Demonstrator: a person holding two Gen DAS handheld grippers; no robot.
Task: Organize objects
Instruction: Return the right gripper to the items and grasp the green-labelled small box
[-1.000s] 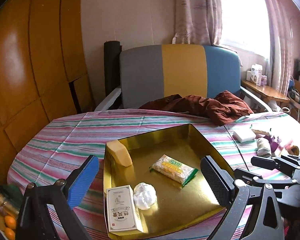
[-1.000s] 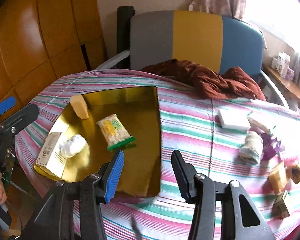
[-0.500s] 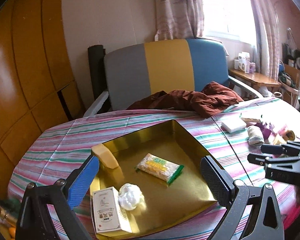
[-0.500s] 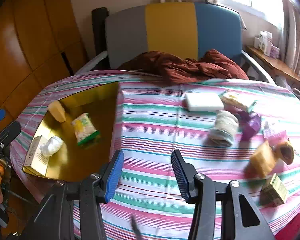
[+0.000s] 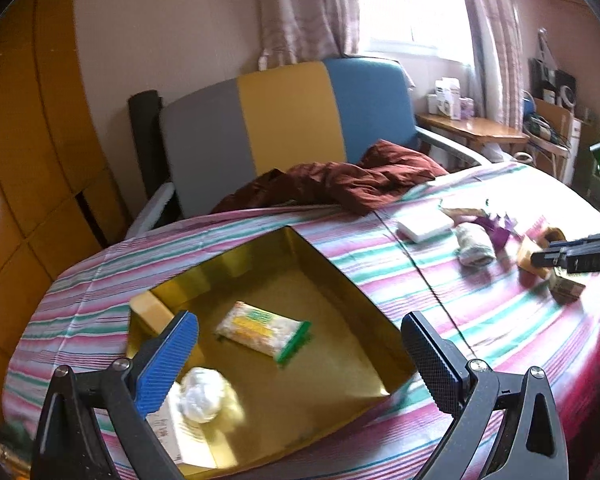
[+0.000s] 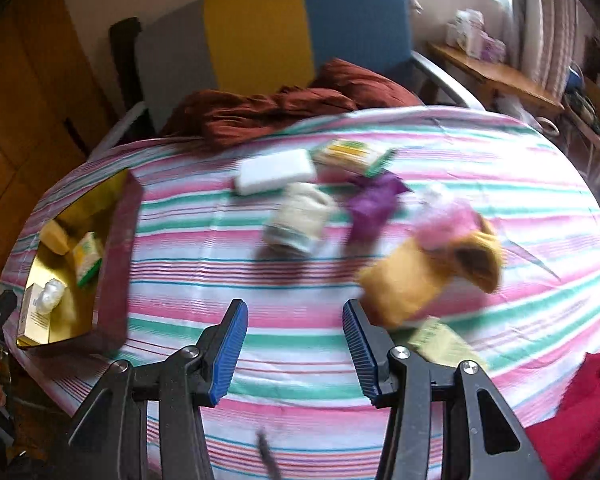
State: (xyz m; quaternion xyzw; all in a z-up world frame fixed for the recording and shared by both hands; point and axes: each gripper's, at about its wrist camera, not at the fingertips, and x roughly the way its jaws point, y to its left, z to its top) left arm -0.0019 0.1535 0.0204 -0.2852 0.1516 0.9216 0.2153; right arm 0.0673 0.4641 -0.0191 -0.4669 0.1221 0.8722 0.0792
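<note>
Both claws spread wide, nothing held. Left gripper (image 5: 300, 354) hangs over the gold tray (image 5: 340, 280), above its snack packet (image 5: 262, 332). Right gripper (image 6: 296, 344) sits well right of the tray over bare striped tablecloth (image 6: 300, 280), just short of the yellow block (image 6: 404, 284).

Gold tray (image 5: 336, 280) at nine o'clock holding snack packet (image 5: 262, 330), white wad (image 5: 202, 394), yellow block (image 5: 152, 312), white box (image 5: 180, 436), loose items around three o'clock: white pad (image 6: 274, 170), cloth roll (image 6: 298, 220), purple wrapper (image 6: 374, 204), yellow pouch (image 6: 428, 272)
</note>
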